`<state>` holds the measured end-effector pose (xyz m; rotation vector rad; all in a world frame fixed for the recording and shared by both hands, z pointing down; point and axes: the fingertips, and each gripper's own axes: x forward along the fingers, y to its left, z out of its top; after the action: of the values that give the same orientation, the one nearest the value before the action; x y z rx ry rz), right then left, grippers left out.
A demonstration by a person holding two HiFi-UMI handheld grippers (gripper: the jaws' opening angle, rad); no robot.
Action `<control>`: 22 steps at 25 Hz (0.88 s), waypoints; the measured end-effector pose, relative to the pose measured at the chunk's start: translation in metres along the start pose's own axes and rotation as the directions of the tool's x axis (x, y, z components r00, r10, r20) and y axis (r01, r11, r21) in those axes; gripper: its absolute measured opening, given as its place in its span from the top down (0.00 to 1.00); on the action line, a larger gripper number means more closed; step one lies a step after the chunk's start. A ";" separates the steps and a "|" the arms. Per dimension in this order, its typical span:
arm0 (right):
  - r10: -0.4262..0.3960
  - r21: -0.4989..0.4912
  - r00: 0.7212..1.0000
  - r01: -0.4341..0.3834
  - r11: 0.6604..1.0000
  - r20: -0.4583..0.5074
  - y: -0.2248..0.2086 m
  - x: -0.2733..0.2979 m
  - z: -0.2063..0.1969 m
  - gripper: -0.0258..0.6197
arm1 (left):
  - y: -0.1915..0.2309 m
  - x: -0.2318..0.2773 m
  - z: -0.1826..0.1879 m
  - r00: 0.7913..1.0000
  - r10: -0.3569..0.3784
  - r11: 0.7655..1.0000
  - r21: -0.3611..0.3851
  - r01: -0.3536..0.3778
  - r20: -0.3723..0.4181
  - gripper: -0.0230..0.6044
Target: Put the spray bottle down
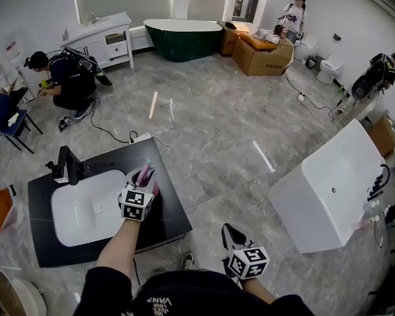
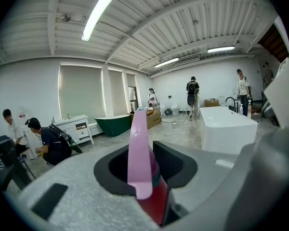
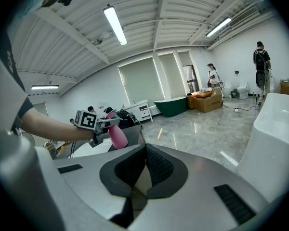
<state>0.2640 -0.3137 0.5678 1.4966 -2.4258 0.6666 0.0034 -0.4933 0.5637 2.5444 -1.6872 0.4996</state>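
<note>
The left claw [image 1: 147, 182] pinched the pink spray bottle [image 1: 145, 172] high up, near its trigger head. The body hung below the claw, over the black desk [image 1: 168, 212] at the right rim of the white basin [image 1: 85, 209]. The right claw [image 1: 229, 232] was well apart from it, pressed together on nothing. The bottle looked like light, stiff plastic and was probably smooth; how much liquid it held could not be made out. The high grip seemed sound, since it left the flat base free to land upright.
</note>
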 end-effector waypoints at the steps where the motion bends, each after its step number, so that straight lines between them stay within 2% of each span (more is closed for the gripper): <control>1: -0.001 0.002 1.000 0.001 1.000 -0.002 -0.002 0.000 -0.001 0.96 | 0.000 0.001 0.000 1.000 0.003 1.000 0.001 -0.003 0.000 0.78; 10: 0.035 -0.005 0.999 -0.035 0.999 -0.011 -0.004 0.006 0.000 0.96 | -0.001 0.001 0.000 1.000 0.003 1.000 0.003 -0.003 0.000 0.77; 11: 0.040 -0.006 0.999 -0.040 0.999 -0.009 -0.003 0.007 0.000 0.96 | -0.001 0.001 0.001 1.000 0.000 1.000 0.002 0.000 0.000 0.74; 13: 0.047 -0.009 0.999 -0.047 0.999 -0.009 -0.001 0.009 0.001 0.96 | 0.000 0.001 0.002 1.000 -0.011 1.000 -0.004 0.011 0.004 0.63; 19: 0.054 -0.012 0.999 -0.054 0.998 -0.008 0.002 0.009 0.001 0.96 | 0.002 -0.001 0.006 1.000 -0.027 1.000 -0.015 0.027 0.014 0.49; 22: 0.055 -0.012 0.998 -0.055 0.998 -0.008 0.005 0.008 0.000 0.96 | 0.003 -0.005 0.008 0.999 -0.029 0.999 -0.022 0.029 0.020 0.46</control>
<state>0.2559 -0.3179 0.5691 1.4251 -2.4686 0.6663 0.0009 -0.4915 0.5543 2.5628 -1.6498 0.4523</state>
